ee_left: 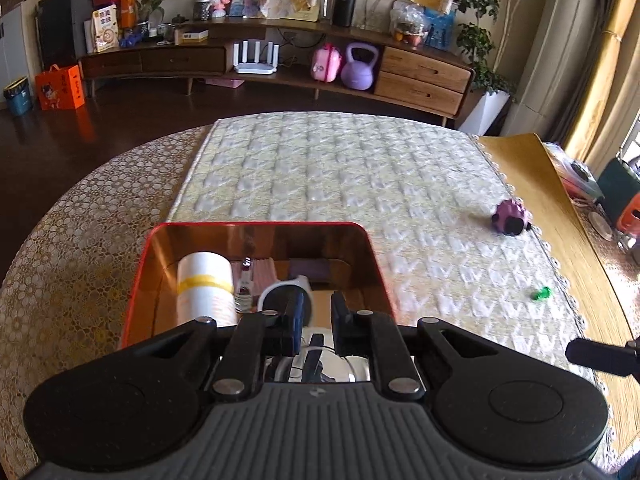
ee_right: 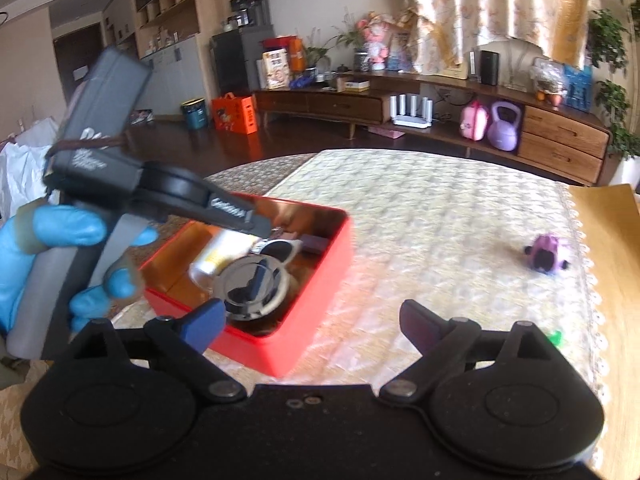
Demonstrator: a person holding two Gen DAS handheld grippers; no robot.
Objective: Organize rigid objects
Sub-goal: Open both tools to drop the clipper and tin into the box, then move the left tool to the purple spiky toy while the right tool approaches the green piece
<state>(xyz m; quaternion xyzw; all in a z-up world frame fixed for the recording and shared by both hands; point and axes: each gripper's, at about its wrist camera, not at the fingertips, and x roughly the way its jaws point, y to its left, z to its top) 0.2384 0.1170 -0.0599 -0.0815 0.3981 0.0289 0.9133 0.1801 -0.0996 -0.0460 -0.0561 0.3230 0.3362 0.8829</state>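
A red box (ee_left: 374,264) with a shiny copper inside sits on the quilted mat; it also shows in the right wrist view (ee_right: 320,280). It holds a white cylinder with a yellow band (ee_left: 204,288), a small bottle (ee_left: 245,288), white-framed sunglasses (ee_right: 280,250) and a round mirrored object (ee_right: 250,284). My left gripper (ee_left: 316,316) hovers over the box, jaws slightly apart, nothing clearly between them. My right gripper (ee_right: 312,326) is open and empty beside the box. A purple toy (ee_left: 510,218) (ee_right: 546,254) and a small green piece (ee_left: 540,293) (ee_right: 554,336) lie on the mat to the right.
The quilted mat (ee_left: 320,168) covers a round table with a patterned cloth (ee_left: 72,248). A wooden board (ee_left: 560,208) lies at the right. A TV cabinet (ee_left: 280,60) stands across the dark floor. A blue-gloved hand (ee_right: 60,240) holds the left gripper.
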